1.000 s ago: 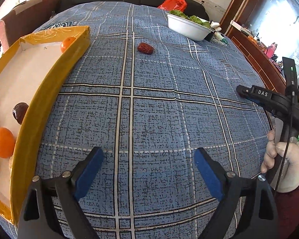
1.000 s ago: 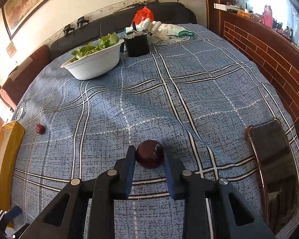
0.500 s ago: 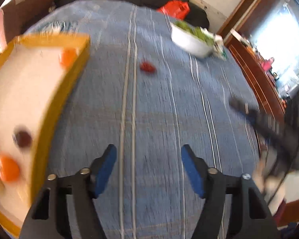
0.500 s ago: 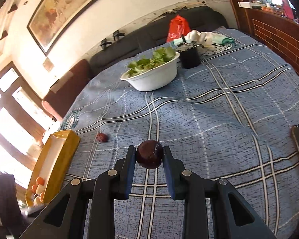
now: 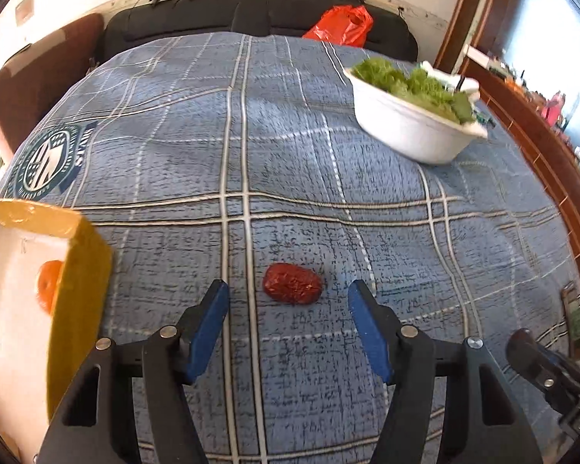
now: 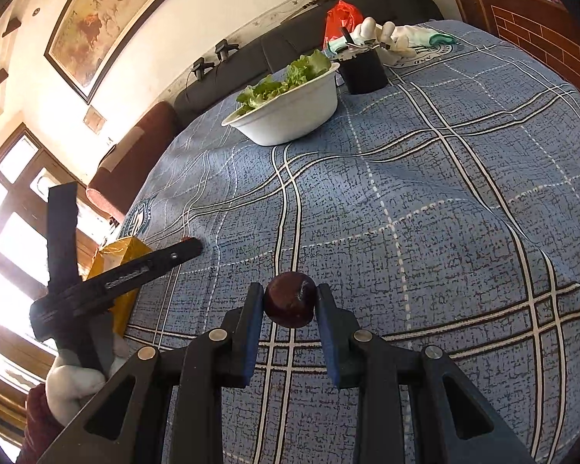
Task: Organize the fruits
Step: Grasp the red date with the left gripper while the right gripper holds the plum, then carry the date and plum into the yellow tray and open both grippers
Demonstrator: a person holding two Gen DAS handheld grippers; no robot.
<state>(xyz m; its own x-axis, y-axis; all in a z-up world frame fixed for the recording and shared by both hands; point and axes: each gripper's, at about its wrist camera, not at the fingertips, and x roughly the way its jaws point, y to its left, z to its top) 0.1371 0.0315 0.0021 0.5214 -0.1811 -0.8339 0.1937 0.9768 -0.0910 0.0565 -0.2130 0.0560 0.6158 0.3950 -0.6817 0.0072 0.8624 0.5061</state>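
Note:
A wrinkled red date (image 5: 292, 288) lies on the blue checked cloth (image 5: 290, 162). My left gripper (image 5: 288, 288) stands open around it, one blue pad on each side and neither touching. The yellow box (image 5: 85, 270) with a white inside sits to its left and holds an orange fruit (image 5: 48, 286). My right gripper (image 6: 289, 294) is shut on a round dark red fruit (image 6: 290, 303), held above the cloth. In the right wrist view the left gripper's fingers (image 6: 166, 259) reach in from the left past the yellow box (image 6: 116, 251).
A white bowl of lettuce (image 5: 413, 131) stands at the back right. Behind it are a black container (image 6: 363, 69), white gloves (image 6: 390, 34) and a red bag (image 5: 340, 25). A dark sofa (image 5: 251, 11) runs along the table's far edge. A person's white-gloved hand (image 6: 77, 379) holds the left gripper.
The left gripper has slid forward over the cloth to the date, and its jaws have narrowed. The right gripper has tilted up and swung left with the dark fruit still in it.

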